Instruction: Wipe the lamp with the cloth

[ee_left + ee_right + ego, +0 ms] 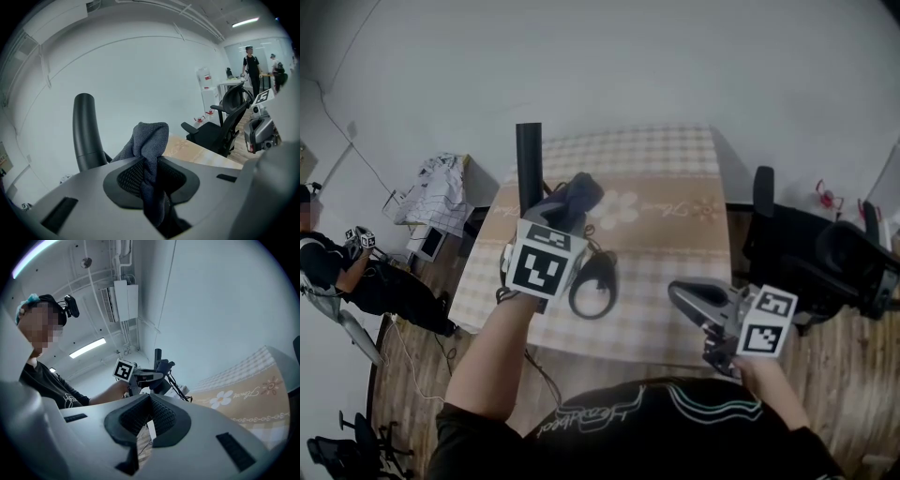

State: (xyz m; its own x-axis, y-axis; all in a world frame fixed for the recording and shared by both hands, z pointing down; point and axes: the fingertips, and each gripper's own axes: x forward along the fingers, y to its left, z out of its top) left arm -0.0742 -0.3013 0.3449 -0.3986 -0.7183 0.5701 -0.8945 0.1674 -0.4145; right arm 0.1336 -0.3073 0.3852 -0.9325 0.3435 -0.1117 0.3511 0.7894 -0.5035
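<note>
Lamp [529,155], checked tablecloth [666,187], seemingly wooden floor [848,375]

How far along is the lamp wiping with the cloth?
Done: the cloth is picked up, clamped in the left hand-held gripper. In hand: it is held beside the black lamp post. Left: the wiping itself; no contact shows. The right hand-held gripper is shut and empty.

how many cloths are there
1: the cloth, clamped in the left tool, held up beside the black lamp above the table. No other shows.
</note>
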